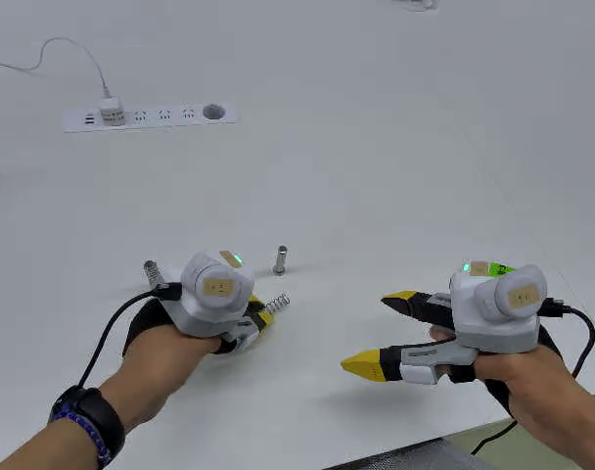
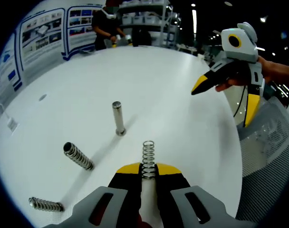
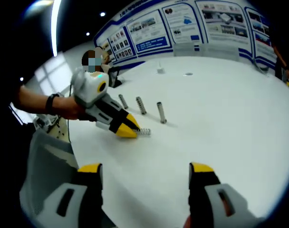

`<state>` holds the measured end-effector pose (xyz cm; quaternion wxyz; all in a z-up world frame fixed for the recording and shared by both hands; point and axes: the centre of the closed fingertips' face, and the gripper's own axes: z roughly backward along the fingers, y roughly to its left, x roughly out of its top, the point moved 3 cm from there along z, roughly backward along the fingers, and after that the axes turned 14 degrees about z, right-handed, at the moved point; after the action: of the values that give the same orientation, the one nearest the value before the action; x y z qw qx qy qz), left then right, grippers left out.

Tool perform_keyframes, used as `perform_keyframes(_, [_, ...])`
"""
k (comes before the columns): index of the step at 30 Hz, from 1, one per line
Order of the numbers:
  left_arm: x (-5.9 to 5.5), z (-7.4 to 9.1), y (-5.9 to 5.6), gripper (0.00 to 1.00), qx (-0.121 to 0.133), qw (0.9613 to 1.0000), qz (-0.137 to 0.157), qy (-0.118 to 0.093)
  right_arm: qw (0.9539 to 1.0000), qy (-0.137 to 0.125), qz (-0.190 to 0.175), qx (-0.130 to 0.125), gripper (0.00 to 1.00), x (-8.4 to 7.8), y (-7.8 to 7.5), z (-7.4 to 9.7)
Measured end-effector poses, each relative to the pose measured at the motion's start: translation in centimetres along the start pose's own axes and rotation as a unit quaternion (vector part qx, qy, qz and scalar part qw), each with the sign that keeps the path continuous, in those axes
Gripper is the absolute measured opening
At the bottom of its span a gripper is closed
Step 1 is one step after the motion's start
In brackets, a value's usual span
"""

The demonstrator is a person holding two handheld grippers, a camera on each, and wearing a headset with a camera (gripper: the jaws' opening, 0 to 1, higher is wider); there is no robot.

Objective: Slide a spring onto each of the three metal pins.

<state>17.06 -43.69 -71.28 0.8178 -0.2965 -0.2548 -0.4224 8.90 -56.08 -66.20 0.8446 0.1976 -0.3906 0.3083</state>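
My left gripper (image 2: 148,168) pinches the spring (image 2: 148,151) low, right gripper (image 3: 145,168) gapes empty, so the floppy tip might miss the pin (image 2: 118,118).

A bare pin (image 2: 117,118) is standing on the table (image 2: 182,95) just beyond the spring (image 2: 148,154) sitting in the left gripper's (image 2: 143,169) jaws, with two spring-covered pins (image 2: 78,156) sitting to its left.

Your left white-and-black tool (image 2: 142,170) has yellow tips, and so does your right white-and-black tool (image 1: 368,331). The ribbed silver coil spring (image 2: 148,153) and smooth silver metal pin (image 2: 118,118) are shiny against the plain white surface (image 1: 376,166).
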Motion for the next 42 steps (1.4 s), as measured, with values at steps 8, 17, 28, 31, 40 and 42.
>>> perform_keyframes(8, [-2.1, 2.0, 0.2, 0.10, 0.011, 0.9999, 0.001, -0.005, 1.0000, 0.003, 0.000, 0.009, 0.76, 0.2, 0.4, -0.7])
perform_keyframes(17, [-3.4, 4.6, 1.2, 0.10, 0.023, 0.9994, 0.025, -0.013, 0.9997, 0.001, 0.008, 0.023, 0.76, 1.1, 1.2, -2.1])
perform_keyframes(28, [-3.8, 7.4, 1.3, 0.10, 0.031, 0.9991, 0.016, -0.023, 0.9992, -0.004, 0.015, 0.036, 0.75, 2.2, 1.9, -3.0])
perform_keyframes(31, [-3.6, 8.1, 0.7, 0.10, 0.029, 0.9992, 0.008, -0.027, 0.9991, -0.007, 0.016, 0.039, 0.75, 2.5, 2.1, -3.2])
perform_keyframes(40, [-2.8, 9.5, -0.4, 0.10, 0.021, 0.9990, 0.000, -0.040, 0.9984, -0.012, 0.016, 0.052, 0.73, 3.0, 2.9, -3.8])
perform_keyframes(42, [-2.6, 9.7, -0.5, 0.10, 0.021, 0.9988, 0.000, -0.044, 0.9982, -0.013, 0.018, 0.056, 0.71, 3.2, 3.1, -4.0])
